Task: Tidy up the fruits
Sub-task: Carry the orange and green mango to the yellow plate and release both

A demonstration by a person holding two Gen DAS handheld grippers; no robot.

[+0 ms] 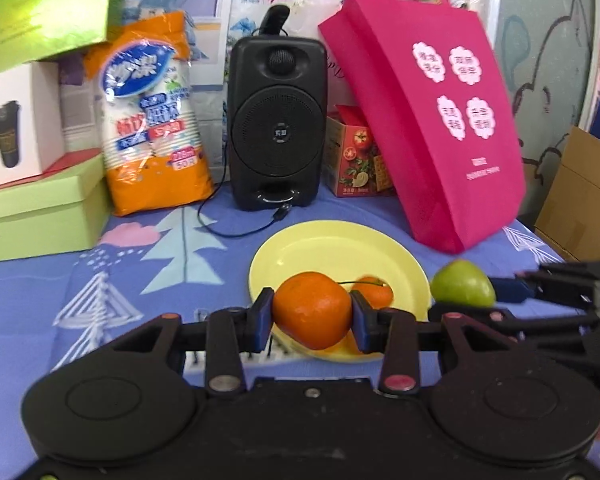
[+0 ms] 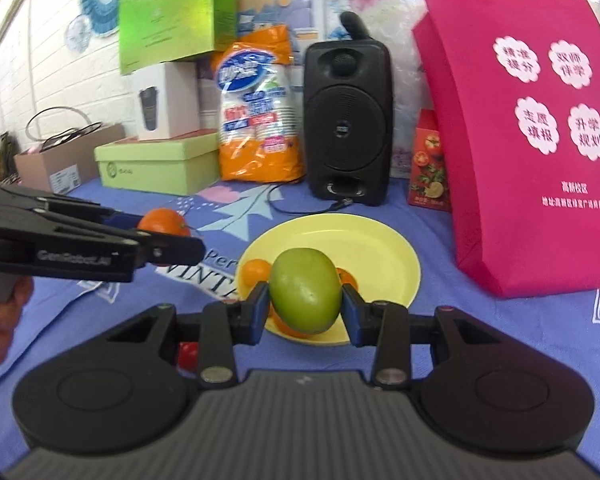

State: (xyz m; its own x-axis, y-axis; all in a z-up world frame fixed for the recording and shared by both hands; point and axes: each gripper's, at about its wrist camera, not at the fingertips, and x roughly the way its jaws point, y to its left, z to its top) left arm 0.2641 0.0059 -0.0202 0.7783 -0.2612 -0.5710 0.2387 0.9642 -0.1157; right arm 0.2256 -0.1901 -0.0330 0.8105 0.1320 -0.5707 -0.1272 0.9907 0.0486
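On the bench (image 1: 28,288), which is covered by a blue cloth printed with trees and clouds, a yellow plate (image 1: 332,248) sits in the middle, in front of a black speaker (image 1: 278,120). The left claw (image 1: 311,314) is clamped on a large orange (image 1: 312,308), its blue pads pressing both sides of the fruit; the orange hangs over the near left rim of the plate. A smaller orange (image 1: 374,290) with a thin stem lies on the plate just behind it.

The right claw (image 2: 306,304) grips a green fruit (image 2: 305,290) the same way, held above the near part of the plate (image 2: 380,248). In the right wrist view, small oranges show on the plate partly hidden behind the green fruit, one (image 2: 255,271) at its left. From the left wrist view the green fruit (image 1: 462,284) appears just beside the plate's right rim, with the right claw reaching in from the right. From the right wrist view the left claw (image 2: 156,236) comes in from the left with the large orange (image 2: 162,221) visible at its tip.

Behind the plate stand an orange pack of paper cups (image 1: 156,120), a pink tote bag (image 1: 432,120) and a small red carton (image 1: 356,160) between speaker and bag. Green boxes (image 1: 40,216) are stacked at the left, with a white box (image 1: 16,120) on top.
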